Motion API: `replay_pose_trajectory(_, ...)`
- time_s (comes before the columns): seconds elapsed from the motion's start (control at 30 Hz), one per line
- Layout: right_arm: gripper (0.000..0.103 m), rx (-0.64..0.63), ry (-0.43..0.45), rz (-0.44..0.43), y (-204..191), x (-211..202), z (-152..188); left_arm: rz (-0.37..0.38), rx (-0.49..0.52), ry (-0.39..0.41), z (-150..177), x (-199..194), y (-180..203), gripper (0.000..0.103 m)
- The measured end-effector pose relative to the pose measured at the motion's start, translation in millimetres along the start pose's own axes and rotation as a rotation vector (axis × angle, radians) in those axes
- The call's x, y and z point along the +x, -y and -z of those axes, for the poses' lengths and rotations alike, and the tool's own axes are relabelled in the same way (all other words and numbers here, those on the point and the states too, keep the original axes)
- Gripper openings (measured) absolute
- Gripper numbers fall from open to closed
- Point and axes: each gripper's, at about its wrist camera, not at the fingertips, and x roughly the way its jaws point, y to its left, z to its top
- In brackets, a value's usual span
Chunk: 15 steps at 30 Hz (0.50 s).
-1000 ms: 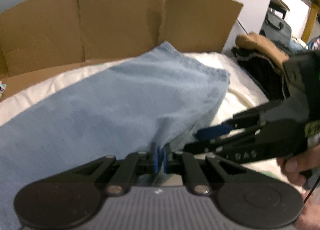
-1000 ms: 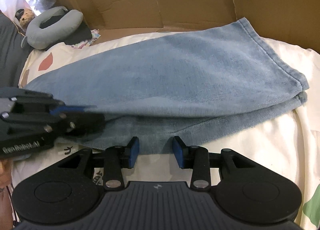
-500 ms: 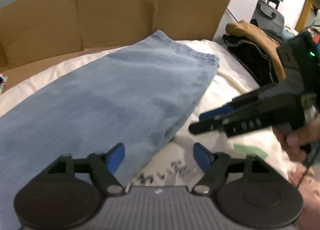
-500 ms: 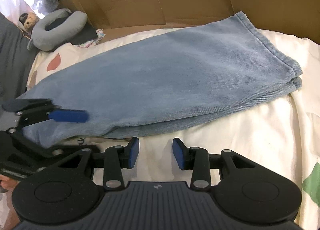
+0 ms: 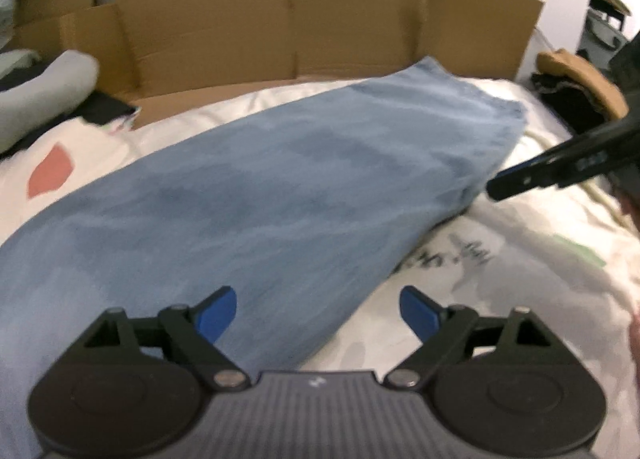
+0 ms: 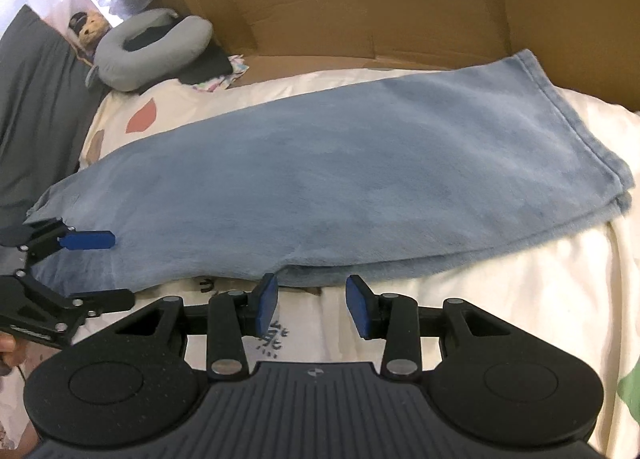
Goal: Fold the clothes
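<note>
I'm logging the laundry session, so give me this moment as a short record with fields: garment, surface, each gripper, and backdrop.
garment: light blue jeans, folded lengthwise, lying flat
surface: white printed bedsheet
left gripper: jaws just opened wide, holding nothing, over the jeans' near edge
right gripper: jaws partly open, empty, just short of the jeans
backdrop: cardboard sheet standing behind the bed

Light-blue jeans [image 6: 360, 187] folded lengthwise, lying flat diagonally across bed.
</note>
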Motion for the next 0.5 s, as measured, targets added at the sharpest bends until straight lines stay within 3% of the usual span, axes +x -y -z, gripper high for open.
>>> replay_pose_trajectory(0.33, 0.047, -0.064, -0.04, -0.028, -26.4, 15.9, 6.7, -0.06, 0.038, 0.003, 16.0, 8.3, 2.7, 0.092)
replay_pose_trajectory(0.5, 0.047, -0.109, -0.089, -0.035, -42.2, 21.9, 8.5, -0.085, 0.12, 0.013, 20.8, 13.5, 9.7, 0.095)
